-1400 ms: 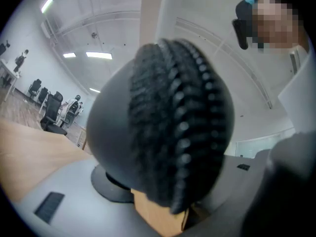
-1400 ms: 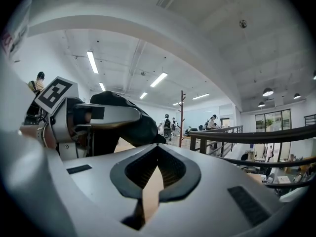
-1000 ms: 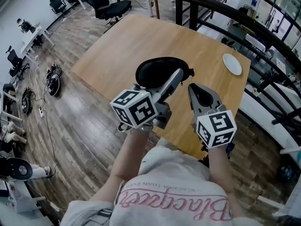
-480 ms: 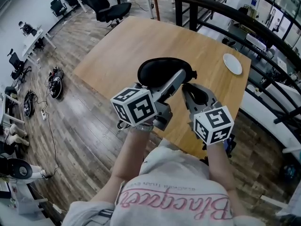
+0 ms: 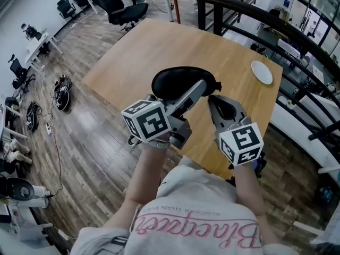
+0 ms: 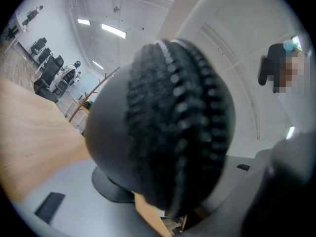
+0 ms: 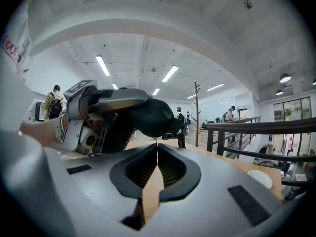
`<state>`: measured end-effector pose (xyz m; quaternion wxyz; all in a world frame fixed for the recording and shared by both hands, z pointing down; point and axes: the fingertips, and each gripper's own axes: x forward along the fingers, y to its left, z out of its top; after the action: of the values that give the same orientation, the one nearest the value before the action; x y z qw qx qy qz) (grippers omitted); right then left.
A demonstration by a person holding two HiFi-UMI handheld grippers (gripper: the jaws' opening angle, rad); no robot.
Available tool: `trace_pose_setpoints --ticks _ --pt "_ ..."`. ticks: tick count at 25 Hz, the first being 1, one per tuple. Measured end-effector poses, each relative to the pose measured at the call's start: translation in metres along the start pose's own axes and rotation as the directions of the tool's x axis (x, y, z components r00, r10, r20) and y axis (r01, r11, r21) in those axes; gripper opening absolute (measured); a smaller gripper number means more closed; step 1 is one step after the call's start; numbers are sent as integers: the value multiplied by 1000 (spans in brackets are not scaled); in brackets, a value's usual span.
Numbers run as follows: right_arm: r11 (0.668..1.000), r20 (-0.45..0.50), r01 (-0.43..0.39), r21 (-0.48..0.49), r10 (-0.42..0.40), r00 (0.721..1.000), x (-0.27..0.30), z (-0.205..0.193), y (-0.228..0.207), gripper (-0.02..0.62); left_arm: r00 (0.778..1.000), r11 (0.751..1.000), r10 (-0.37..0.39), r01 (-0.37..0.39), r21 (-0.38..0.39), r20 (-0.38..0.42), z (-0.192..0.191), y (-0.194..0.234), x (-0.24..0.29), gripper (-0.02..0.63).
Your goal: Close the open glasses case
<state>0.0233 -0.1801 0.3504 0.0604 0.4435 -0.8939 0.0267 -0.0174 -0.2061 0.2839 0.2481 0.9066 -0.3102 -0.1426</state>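
A black zippered glasses case [image 5: 178,81] is held in the air over the wooden table [image 5: 154,41], with my left gripper [image 5: 200,85] shut on its near side. In the left gripper view the case [image 6: 163,127] fills the frame, its zipper teeth facing the camera. My right gripper [image 5: 211,98] sits at the case's right end. Seen from the right gripper view, its jaws [image 7: 157,146] are shut, tips together on a thin zipper pull that hangs from the case [image 7: 148,115].
A white plate [image 5: 262,71] lies near the table's far right corner. A black railing [image 5: 276,25] runs behind and to the right of the table. Office chairs [image 5: 119,4] stand on the wooden floor beyond it, and cables [image 5: 61,89] lie to the left.
The right gripper's jaws stood apart half a second ago and are together again at the case's right end. Both hands have hardly moved.
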Motion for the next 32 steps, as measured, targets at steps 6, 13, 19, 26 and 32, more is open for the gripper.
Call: trace_pose_setpoints --ticks 6,13,19,26,32 --pt "1000 3 14 -10 -14 1000 -7 0 -9 21 998 998 -50 51 29 -47 -7 -7 -6 261" --pt "996 30 42 -79 -40 999 -14 6 -15 23 988 991 -114 120 52 -100 -12 -14 -8 261" --pt "977 23 35 -210 -31 999 -17 12 -17 28 968 967 -165 196 160 -188 -20 -23 -9 259" --pt "945 59 27 -326 -8 998 -17 19 -13 31 938 938 -182 256 235 -295 -29 -24 -13 258" --pt "911 42 33 -411 -17 999 -16 23 -14 31 914 904 -137 273 329 -382 -39 -25 -9 258"
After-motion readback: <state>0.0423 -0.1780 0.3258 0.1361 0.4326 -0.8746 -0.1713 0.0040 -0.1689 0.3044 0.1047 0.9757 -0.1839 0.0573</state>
